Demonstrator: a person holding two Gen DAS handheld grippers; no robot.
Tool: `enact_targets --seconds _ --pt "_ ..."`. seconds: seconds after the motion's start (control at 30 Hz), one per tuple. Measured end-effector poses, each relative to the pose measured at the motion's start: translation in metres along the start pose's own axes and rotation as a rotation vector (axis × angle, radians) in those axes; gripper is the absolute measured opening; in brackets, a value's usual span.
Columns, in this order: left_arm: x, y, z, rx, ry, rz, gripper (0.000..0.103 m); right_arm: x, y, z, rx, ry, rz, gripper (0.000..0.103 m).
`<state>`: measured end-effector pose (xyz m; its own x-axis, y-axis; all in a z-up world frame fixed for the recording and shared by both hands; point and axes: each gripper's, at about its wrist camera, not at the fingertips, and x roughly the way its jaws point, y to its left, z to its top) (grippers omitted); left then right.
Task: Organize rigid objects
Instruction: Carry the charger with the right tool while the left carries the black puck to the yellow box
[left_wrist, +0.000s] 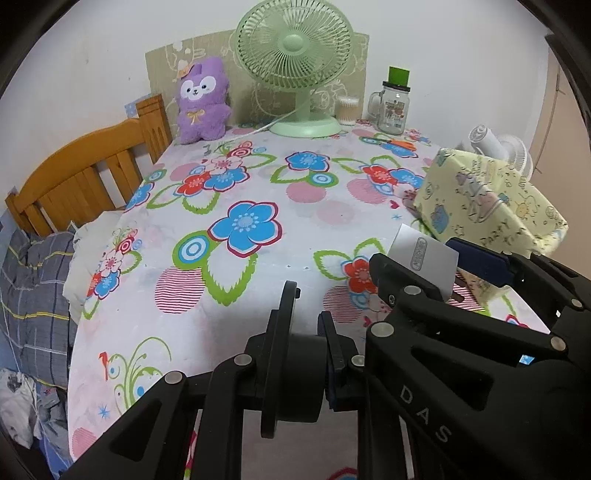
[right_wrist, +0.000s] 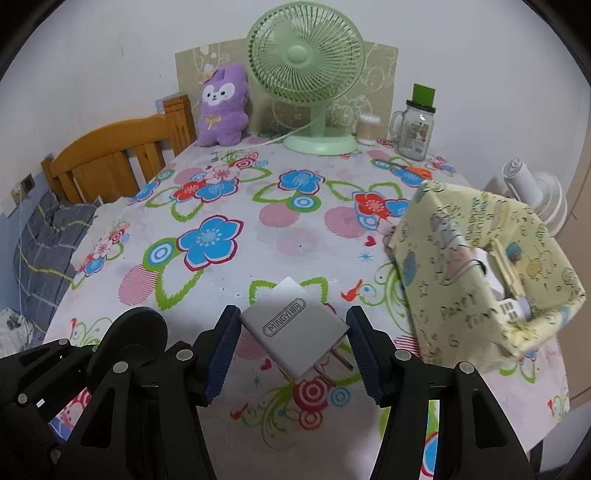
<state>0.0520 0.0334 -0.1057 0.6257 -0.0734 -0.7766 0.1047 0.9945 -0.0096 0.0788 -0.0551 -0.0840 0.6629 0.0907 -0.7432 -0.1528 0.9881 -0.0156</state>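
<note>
Your right gripper (right_wrist: 291, 350) is wide apart around the white charger (right_wrist: 295, 326); the charger lies flat on the flowery table (right_wrist: 258, 236), near you, prongs pointing at you, and I cannot tell if a finger touches it; the yellow box (right_wrist: 480, 273) sits just to its right; your left gripper (left_wrist: 306, 332) is clamped on a black round thing (left_wrist: 295, 376); the green fan (right_wrist: 306, 85) stands far back.

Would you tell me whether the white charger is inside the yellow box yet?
Not yet: the white charger lies on the tablecloth between the right gripper jaws, beside the yellow box.
</note>
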Motion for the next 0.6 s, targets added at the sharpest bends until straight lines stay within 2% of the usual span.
enact_targets --seconds 0.6 --pt "-0.053 -0.019 0.005 0.023 -0.073 0.015 0.017 -0.061 -0.01 0.003 -0.005 -0.056 0.008 0.062"
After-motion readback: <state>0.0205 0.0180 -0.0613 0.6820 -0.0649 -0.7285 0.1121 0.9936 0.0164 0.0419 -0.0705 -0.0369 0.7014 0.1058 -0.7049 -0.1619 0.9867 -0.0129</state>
